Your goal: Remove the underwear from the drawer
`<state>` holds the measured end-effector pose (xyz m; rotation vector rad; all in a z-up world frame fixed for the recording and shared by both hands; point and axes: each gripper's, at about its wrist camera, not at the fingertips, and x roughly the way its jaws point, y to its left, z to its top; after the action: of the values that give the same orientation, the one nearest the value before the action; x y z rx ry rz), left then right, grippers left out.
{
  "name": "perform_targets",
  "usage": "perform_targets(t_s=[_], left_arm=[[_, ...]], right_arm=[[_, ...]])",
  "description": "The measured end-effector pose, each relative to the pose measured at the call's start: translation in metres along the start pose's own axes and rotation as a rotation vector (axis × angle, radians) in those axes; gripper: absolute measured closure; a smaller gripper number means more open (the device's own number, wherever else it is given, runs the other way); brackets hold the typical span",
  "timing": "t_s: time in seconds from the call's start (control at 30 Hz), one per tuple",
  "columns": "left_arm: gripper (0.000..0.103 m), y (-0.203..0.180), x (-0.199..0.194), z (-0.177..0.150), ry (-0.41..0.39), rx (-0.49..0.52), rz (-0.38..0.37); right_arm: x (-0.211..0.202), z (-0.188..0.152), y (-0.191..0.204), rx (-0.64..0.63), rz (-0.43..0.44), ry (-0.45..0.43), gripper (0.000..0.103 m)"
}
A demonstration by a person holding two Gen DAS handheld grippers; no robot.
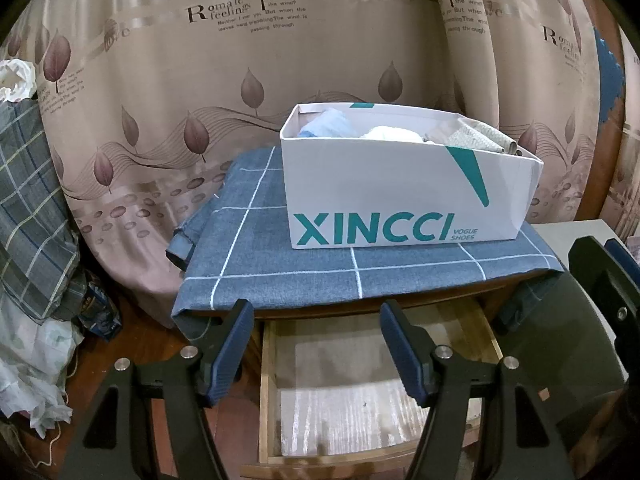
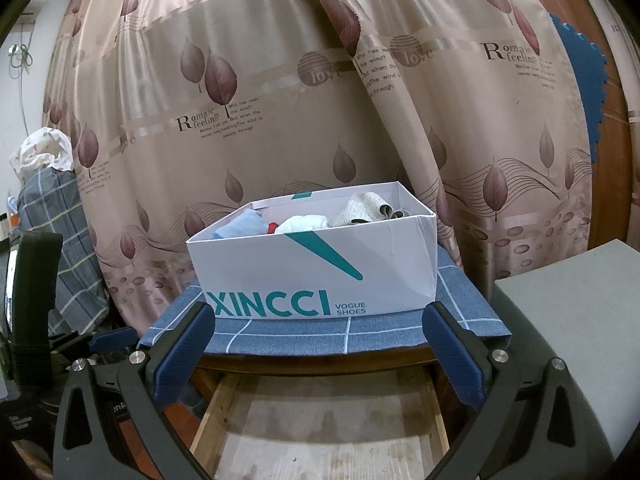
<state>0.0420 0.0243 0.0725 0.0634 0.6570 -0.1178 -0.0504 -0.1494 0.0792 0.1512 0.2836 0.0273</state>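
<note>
Jaws of left gripper and right gripper spread wide, empty, level above the open drawer.

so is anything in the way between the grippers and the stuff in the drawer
Nothing visible blocks them. The drawer is pulled open below the left gripper and right gripper, both open, but only bare bottom shows. The folded garments sit in the shoe box on top.

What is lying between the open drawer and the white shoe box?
In both views, only the blue checked cloth over the cabinet top separates the open drawer from the shoe box; that strip of cloth is bare.
</note>
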Motion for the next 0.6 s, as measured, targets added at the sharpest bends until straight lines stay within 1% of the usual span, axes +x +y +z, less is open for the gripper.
perform_targets(t_s=[0.6], left_arm=[[0.036,-0.0013,0.0006,-0.0008,0.002,-0.003,0.000]], right_arm=[[0.0007,-0.0005,-0.0005,-0.003,0.002,0.005,0.000]])
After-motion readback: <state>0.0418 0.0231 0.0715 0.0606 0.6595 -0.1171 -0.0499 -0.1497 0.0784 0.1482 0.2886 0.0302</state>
